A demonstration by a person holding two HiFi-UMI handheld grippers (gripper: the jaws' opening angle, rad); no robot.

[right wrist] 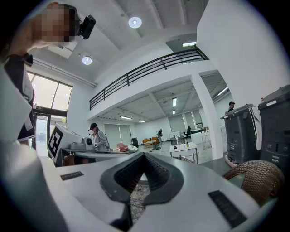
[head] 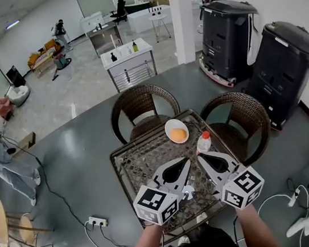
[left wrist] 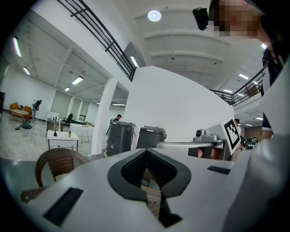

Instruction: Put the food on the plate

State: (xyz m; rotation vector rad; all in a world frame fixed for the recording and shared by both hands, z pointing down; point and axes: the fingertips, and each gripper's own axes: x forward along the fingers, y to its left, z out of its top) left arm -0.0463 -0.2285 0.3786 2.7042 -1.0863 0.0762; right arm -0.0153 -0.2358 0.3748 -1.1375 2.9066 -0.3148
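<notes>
A white plate (head: 177,131) stands at the far side of the woven table top (head: 143,162) with a round orange piece of food (head: 178,135) on it. A small white bottle with a red cap (head: 204,142) stands just right of the plate. My left gripper (head: 187,160) and right gripper (head: 200,156) hover side by side over the table's near half, tips pointing toward the plate. In the left gripper view my left gripper (left wrist: 147,154) has its jaws together with nothing between them. The right gripper view shows my right gripper (right wrist: 144,156) the same.
Two brown wicker chairs (head: 142,101) (head: 245,113) stand at the table's far side. Two tall black bins (head: 228,37) (head: 284,66) stand beyond on the right. A power strip (head: 97,221) with cables lies on the floor at the left.
</notes>
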